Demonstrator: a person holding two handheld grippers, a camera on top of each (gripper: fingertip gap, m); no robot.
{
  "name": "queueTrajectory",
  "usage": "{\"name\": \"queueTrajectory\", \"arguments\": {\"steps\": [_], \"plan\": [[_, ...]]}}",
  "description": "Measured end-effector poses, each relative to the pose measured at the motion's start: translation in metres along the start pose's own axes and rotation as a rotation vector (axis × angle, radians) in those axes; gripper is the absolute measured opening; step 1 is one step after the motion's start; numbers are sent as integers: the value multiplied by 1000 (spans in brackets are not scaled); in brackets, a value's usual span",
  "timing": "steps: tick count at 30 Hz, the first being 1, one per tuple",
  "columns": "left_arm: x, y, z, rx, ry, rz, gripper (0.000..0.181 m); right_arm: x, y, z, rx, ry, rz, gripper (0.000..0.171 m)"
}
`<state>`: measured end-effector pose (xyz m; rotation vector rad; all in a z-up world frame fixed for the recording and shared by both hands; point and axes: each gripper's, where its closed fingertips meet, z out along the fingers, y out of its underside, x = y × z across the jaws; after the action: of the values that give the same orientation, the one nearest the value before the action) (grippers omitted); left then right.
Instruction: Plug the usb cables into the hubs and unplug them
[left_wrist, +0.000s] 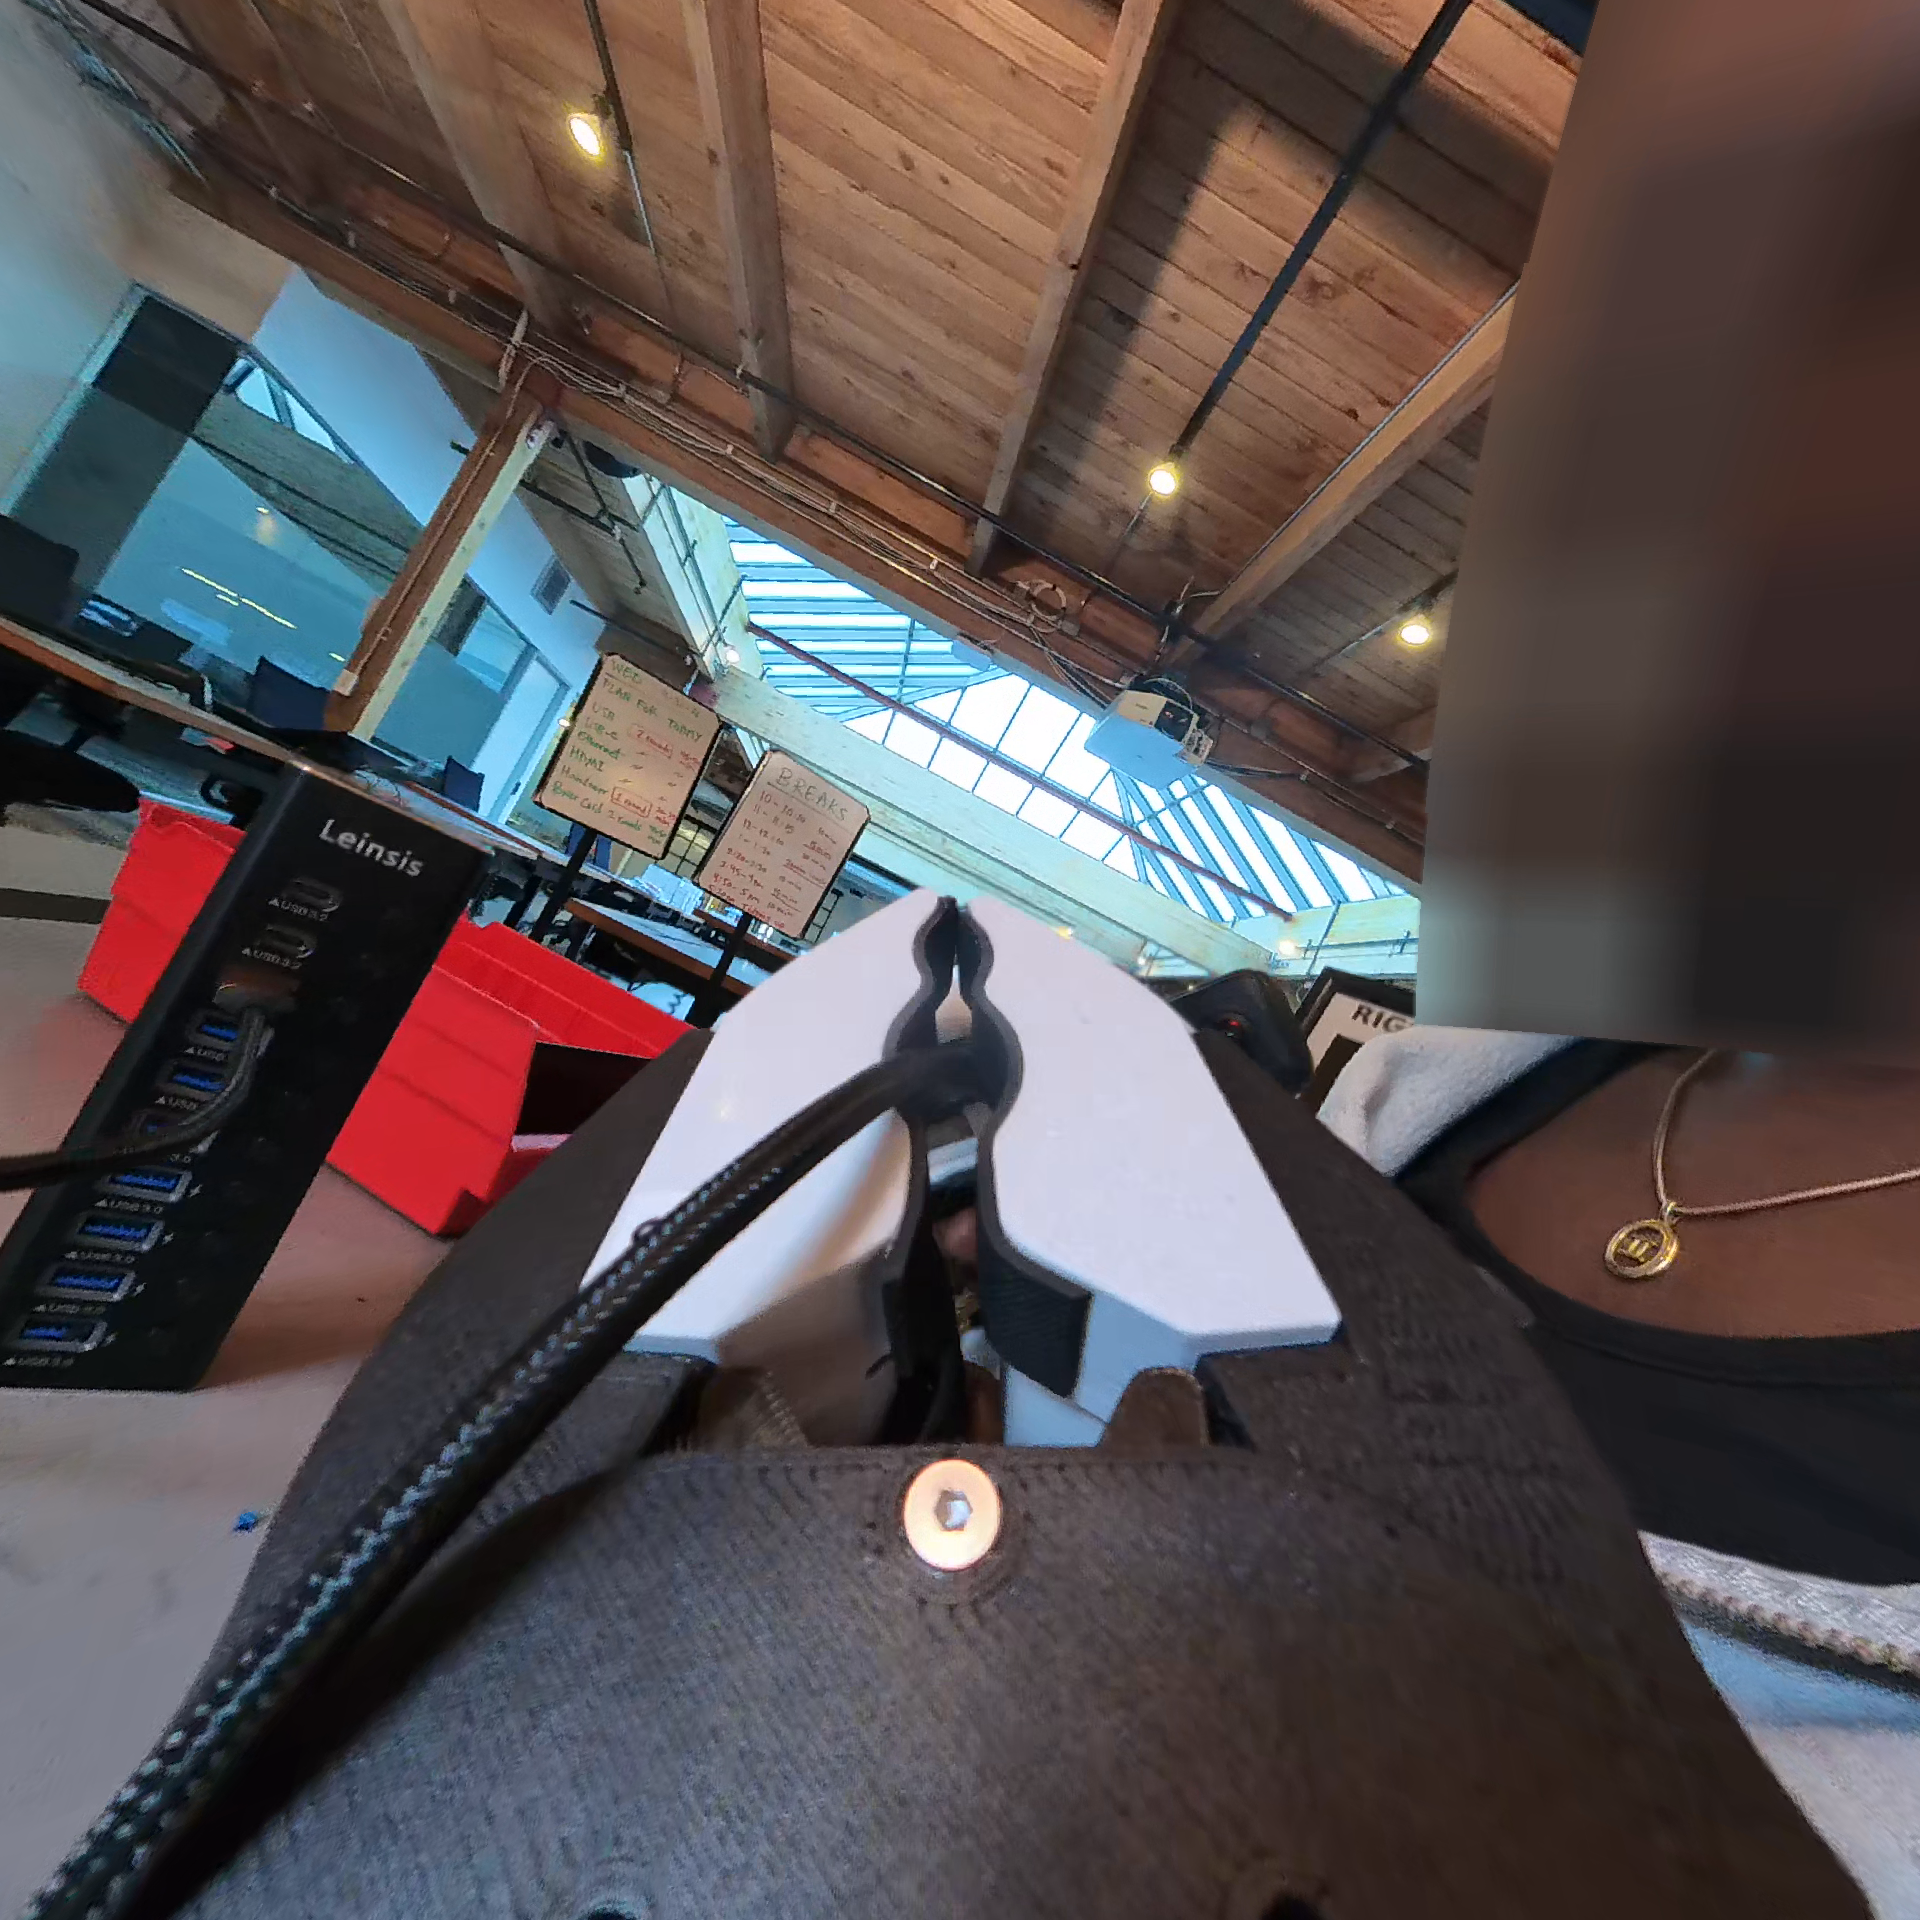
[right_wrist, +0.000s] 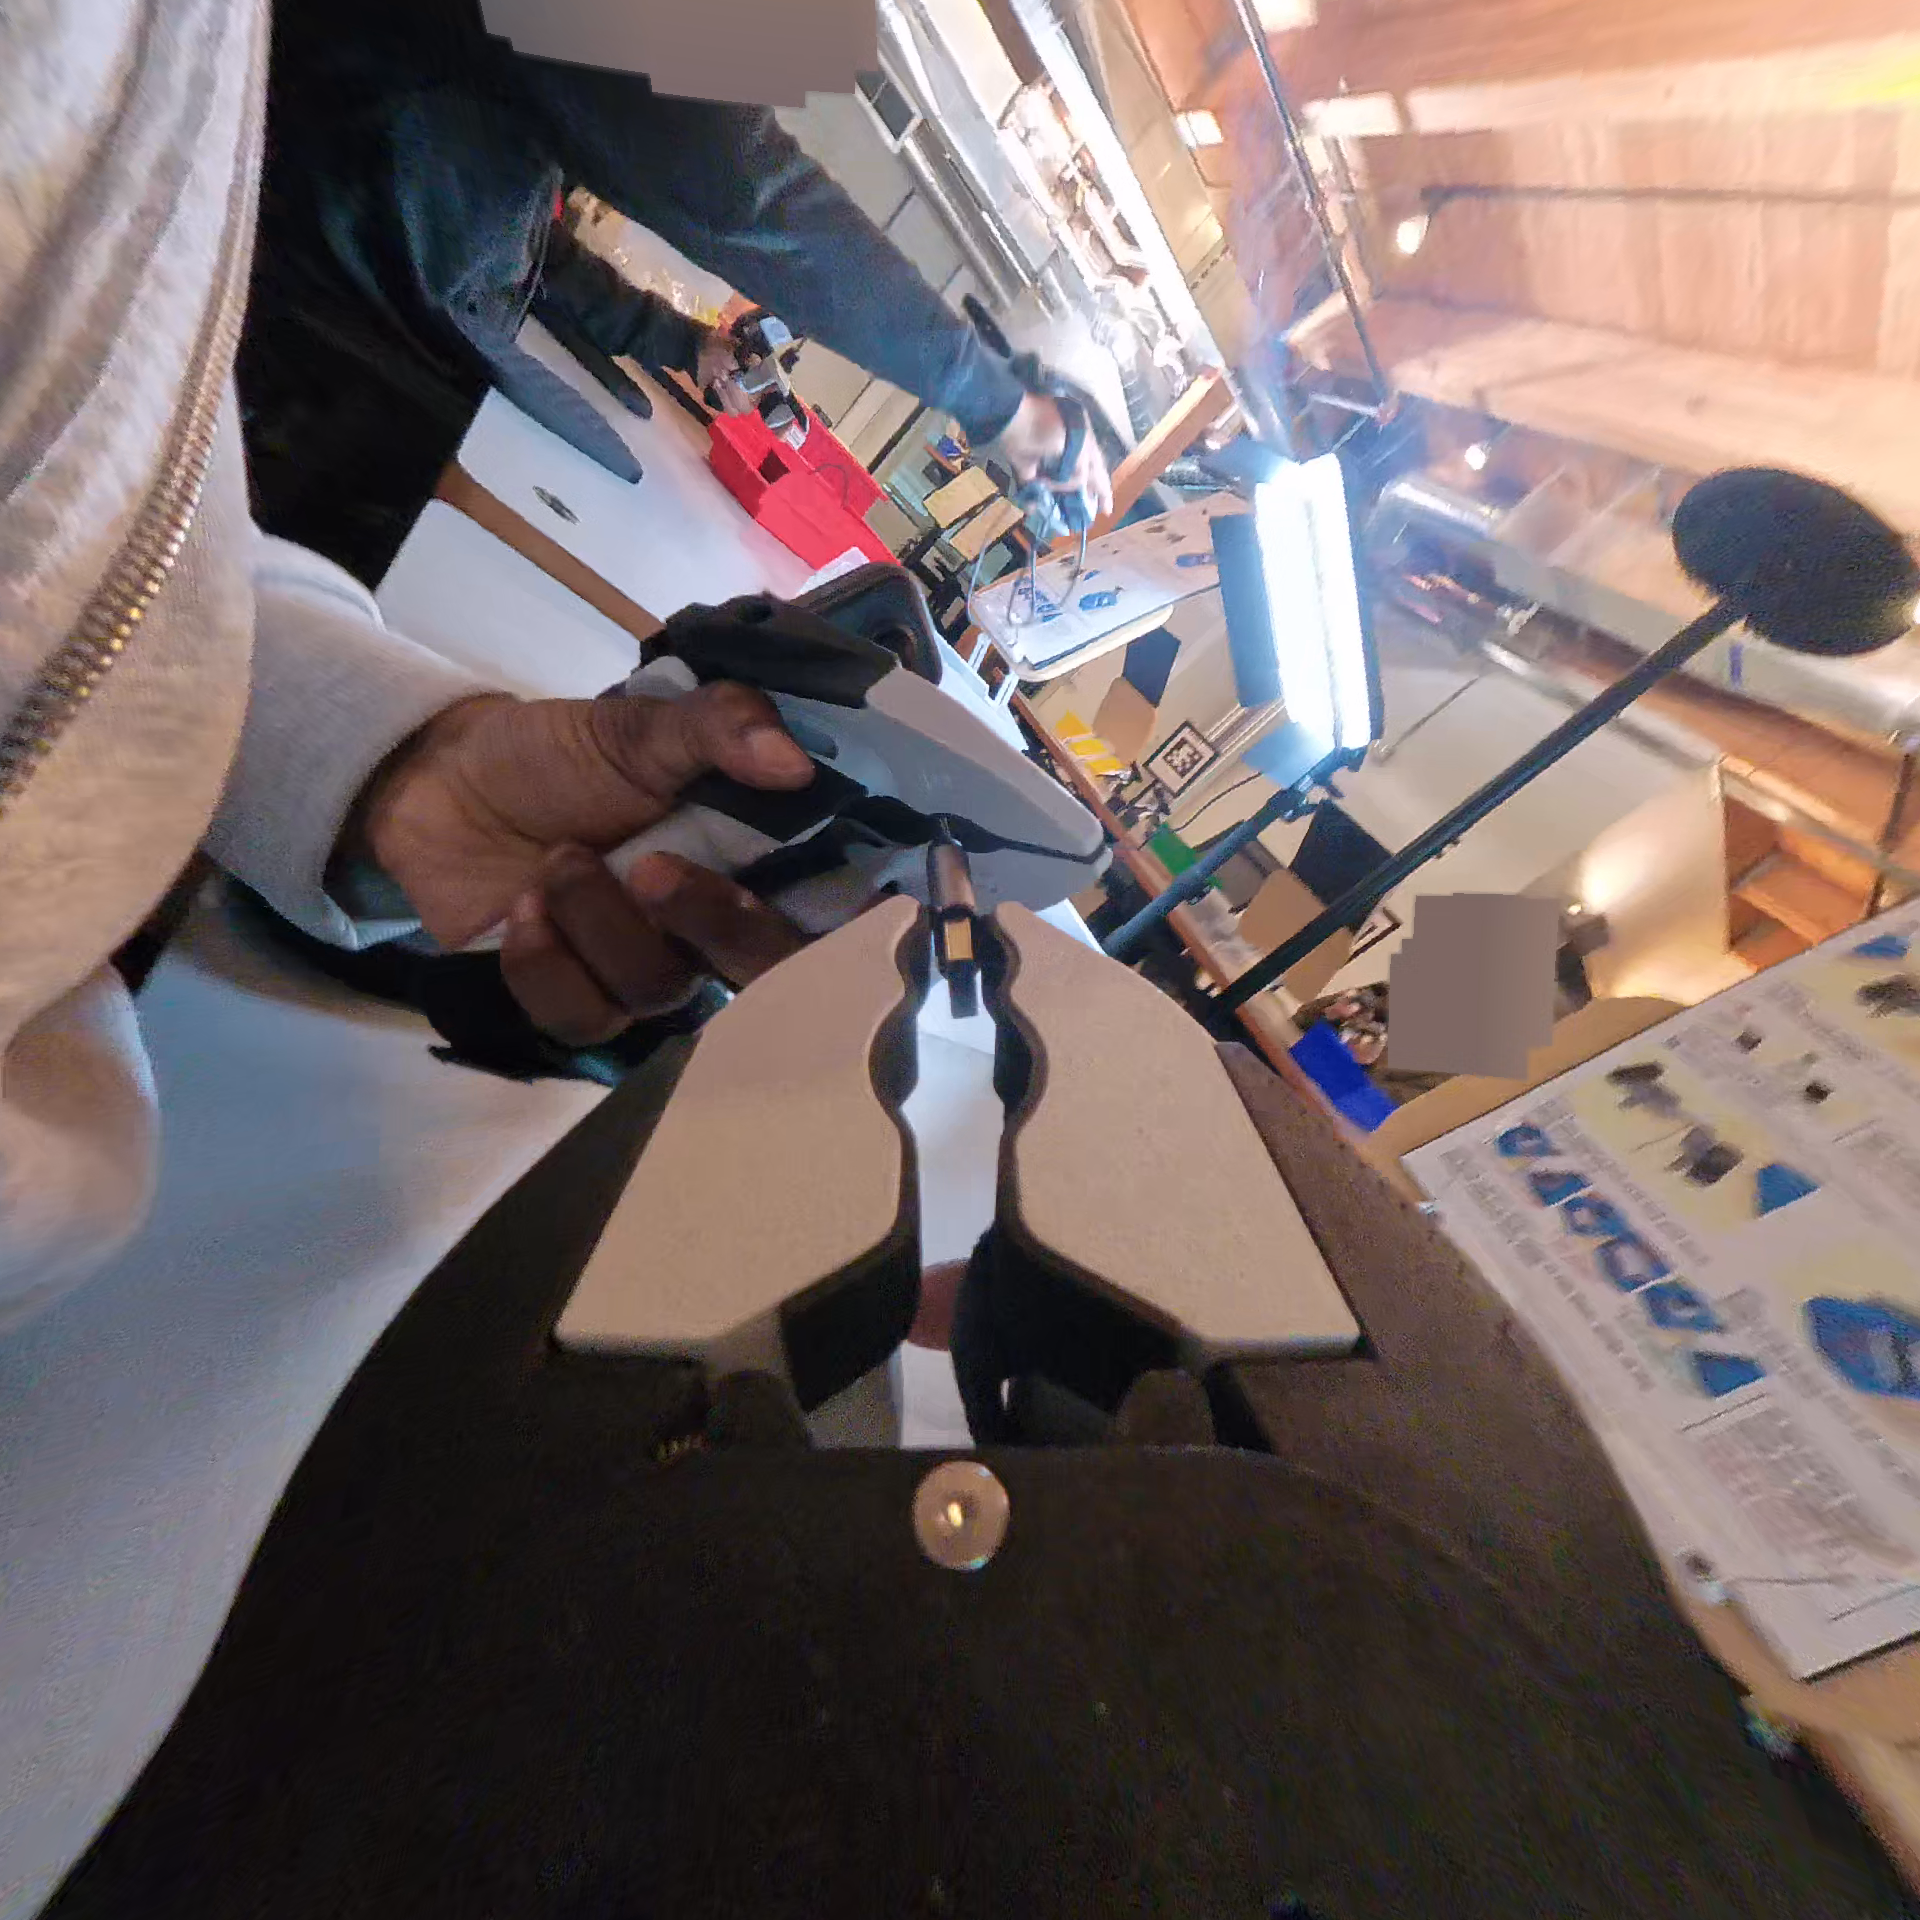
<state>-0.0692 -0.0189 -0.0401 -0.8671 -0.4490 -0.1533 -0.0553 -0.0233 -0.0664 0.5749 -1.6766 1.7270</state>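
A black tower USB hub (left_wrist: 239, 1091) stands on the table at the left in the left wrist view, with one dark cable plugged into an upper port. My left gripper (left_wrist: 951, 920) is shut on a black braided USB cable (left_wrist: 582, 1309) that runs in from the lower left. In the right wrist view the left gripper (right_wrist: 1039, 831) is held in a hand, and the cable's gold-and-black plug (right_wrist: 951, 935) hangs down from its jaws. My right gripper (right_wrist: 954, 935) is partly open, with its fingertips on either side of that plug. I cannot see them touching it.
Red bins (left_wrist: 468, 1091) stand behind the hub. A printed sheet (right_wrist: 1714, 1299) lies at the right. A light panel (right_wrist: 1309, 603) and a microphone on a stand (right_wrist: 1787, 561) stand beyond it. Another person (right_wrist: 623, 229) works at a far table. The holder's torso (left_wrist: 1714, 1351) is close.
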Motion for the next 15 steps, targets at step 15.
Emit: {"name": "queueTrajectory", "arguments": {"steps": [15], "plan": [[20, 16, 2, -476, 38, 211, 30, 10, -25, -1, 54, -154, -427, 8]]}}
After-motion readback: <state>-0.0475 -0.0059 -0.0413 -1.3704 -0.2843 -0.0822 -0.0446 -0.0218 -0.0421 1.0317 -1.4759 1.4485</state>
